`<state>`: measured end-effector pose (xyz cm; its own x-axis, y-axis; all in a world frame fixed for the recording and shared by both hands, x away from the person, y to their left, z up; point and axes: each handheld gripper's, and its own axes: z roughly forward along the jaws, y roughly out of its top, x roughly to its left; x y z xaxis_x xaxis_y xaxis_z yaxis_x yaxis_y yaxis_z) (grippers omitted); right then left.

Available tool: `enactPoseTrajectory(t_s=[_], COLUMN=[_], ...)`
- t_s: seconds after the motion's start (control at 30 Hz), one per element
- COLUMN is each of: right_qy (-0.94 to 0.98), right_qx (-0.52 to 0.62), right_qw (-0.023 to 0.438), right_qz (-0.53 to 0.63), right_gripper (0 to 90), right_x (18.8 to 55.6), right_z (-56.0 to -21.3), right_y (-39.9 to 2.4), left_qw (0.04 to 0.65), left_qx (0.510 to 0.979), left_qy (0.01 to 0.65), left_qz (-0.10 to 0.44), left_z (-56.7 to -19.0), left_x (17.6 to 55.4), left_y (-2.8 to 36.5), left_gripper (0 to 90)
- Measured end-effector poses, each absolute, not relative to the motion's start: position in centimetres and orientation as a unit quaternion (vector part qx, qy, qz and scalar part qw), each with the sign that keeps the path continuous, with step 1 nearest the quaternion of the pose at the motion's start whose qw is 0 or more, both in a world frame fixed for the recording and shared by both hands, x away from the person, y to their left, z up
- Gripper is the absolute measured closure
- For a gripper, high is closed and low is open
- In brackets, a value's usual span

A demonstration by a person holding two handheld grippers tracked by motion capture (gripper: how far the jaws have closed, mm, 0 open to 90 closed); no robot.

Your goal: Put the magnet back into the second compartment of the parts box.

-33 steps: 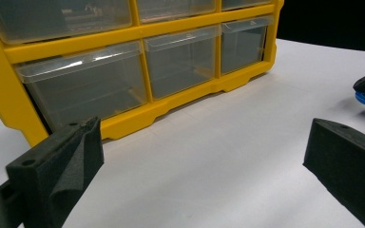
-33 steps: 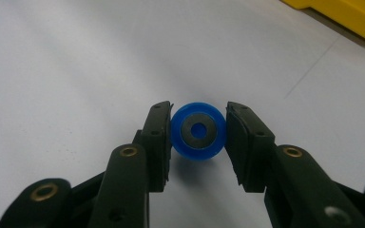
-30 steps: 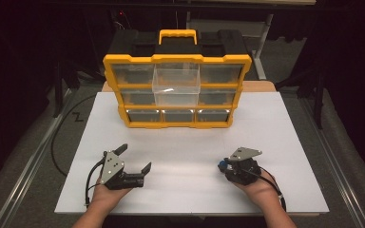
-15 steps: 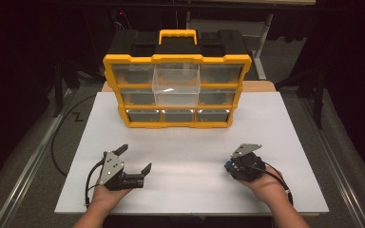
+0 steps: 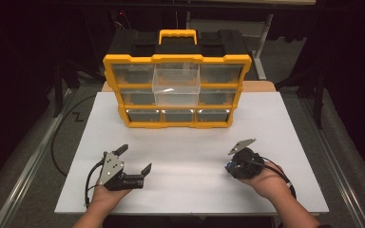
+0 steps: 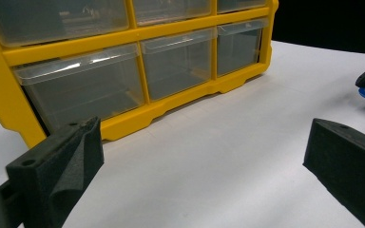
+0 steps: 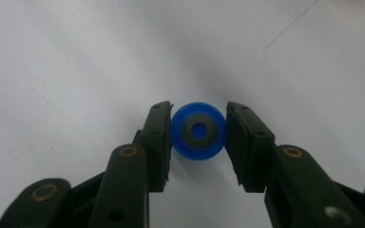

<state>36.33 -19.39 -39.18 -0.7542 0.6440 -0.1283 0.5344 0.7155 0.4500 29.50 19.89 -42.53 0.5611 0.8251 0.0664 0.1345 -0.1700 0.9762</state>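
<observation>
White table (image 5: 190, 142) bears no legible writing; right hand-held gripper (image 7: 198, 137) clamps a blue wheel (image 7: 198, 131), left hand-held gripper (image 5: 134, 161) gapes.

A yellow organizer (image 5: 177, 90) with clear drawers and a black top stands at the far middle of the white table (image 5: 190, 142), its yellow handle (image 5: 177, 36) up. 1 clear drawer (image 5: 176, 84) in the middle column juts forward from the frame. Near the front edge, the left gripper (image 5: 133, 160) rests on the table with its jaws spread wide, held by a hand (image 5: 105, 195). Well apart to its right, the right gripper (image 5: 229, 167) points down at the table with something blue at its tip; whether its jaws are closed cannot be told from here
</observation>
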Motion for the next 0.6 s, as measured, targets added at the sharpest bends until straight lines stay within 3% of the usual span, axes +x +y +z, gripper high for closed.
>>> enactPoseTrajectory(t_s=[0.6], right_qy=[0.935], right_qx=[0.309], right_qw=[0.111], right_qz=[0.13], right_gripper=[64.8], right_x=[37.2], right_z=[-37.3], right_y=[-18.9], left_qw=[0.542], left_qx=[0.697], left_qy=[0.342], left_qz=[0.32], left_z=[-42.5], left_x=[29.4], left_y=[19.8], left_gripper=[0.1])
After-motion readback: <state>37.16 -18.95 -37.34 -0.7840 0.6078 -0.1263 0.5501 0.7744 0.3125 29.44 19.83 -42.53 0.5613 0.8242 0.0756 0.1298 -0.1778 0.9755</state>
